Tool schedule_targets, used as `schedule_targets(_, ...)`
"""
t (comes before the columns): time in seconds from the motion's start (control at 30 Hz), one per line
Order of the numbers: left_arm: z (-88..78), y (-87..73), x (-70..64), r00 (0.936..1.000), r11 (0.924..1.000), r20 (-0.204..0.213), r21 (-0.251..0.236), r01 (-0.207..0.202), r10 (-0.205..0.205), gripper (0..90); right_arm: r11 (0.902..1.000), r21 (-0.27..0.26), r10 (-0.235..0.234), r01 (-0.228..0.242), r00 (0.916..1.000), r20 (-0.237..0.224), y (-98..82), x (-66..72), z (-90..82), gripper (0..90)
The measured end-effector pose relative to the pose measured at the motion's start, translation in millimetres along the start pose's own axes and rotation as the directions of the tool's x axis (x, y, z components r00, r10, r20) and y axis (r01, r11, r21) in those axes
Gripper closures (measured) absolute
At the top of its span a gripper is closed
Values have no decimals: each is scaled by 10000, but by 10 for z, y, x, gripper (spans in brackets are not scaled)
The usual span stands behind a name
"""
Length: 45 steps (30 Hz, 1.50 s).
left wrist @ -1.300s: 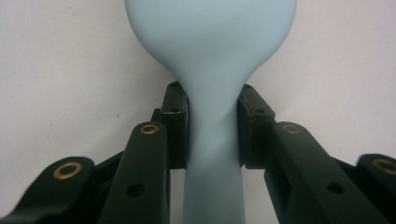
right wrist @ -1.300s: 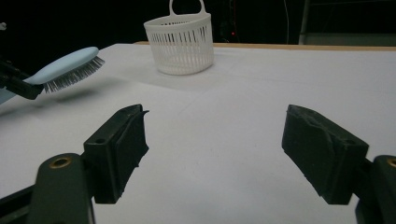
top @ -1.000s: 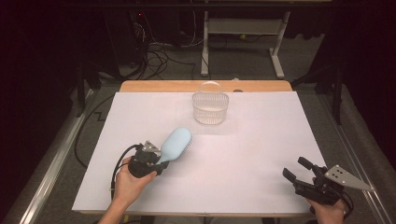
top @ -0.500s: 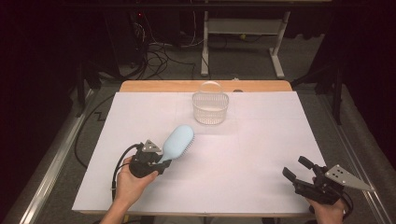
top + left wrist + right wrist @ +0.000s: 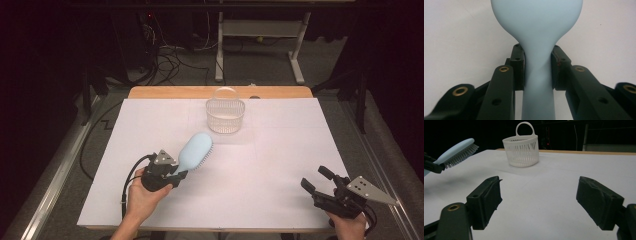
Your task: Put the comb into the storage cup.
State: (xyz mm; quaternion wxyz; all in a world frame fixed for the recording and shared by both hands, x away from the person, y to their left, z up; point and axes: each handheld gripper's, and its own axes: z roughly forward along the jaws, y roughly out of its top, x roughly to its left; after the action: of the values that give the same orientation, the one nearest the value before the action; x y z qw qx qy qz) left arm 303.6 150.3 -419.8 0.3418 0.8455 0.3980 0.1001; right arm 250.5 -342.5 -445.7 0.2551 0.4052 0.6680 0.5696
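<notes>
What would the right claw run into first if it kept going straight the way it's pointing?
Probably the white basket. In the right gripper view the open right claw faces it across bare table, slightly left of centre, so it might only graze it.

The hairbrush (image 5: pixel 195 151), clamped by its handle in the left tongs (image 5: pixel 176 173), has been carried slightly closer to the white basket (image 5: pixel 225 115), with its head raised off the desk (image 5: pixel 280 150). The right tongs (image 5: pixel 317 179) have opened a little wider, nothing between them
</notes>
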Motion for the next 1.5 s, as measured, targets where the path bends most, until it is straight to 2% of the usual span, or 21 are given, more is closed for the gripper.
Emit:
schedule_targets(0.33, 3, 23, -97, 9994, 9989, 281, -419, -212, 224, 690, 9998, -73, -186, 185, 9997, -158, 32, 46, 57, 203)
schedule_targets(0.57, 28, 47, -162, 9981, 9960, 502, -839, -312, 355, 690, 9988, -102, -482, 480, 9984, -285, 67, 112, 134, 202)
schedule_targets(0.7, 31, 47, -187, 9974, 9956, 502, -802, -476, 517, 690, 9989, -91, -468, 464, 9979, -443, 78, 153, 194, 202)
schedule_targets(1.07, 27, 34, -241, 9962, 9935, 627, -1002, -543, 608, 690, 9979, -5, -651, 654, 9925, -1036, 102, 338, 356, 200)
schedule_targets(1.17, 42, 36, -259, 9955, 9924, 737, -1115, -516, 600, 690, 9984, 57, -549, 559, 9921, -1126, 102, 378, 401, 199)
schedule_targets(1.23, 55, 38, -279, 9948, 9920, 799, -1140, -542, 636, 690, 9996, 52, -275, 284, 9920, -1234, 115, 407, 431, 197)
schedule_targets(1.37, 90, 52, -321, 9941, 9920, 832, -1110, -599, 693, 689, 9983, -270, -548, 515, 9886, -1400, 133, 488, 430, 202)
schedule_targets(1.5, 107, 64, -365, 9928, 9911, 865, -1117, -728, 827, 690, 9992, -180, -375, 351, 9865, -1594, 132, 505, 455, 201)
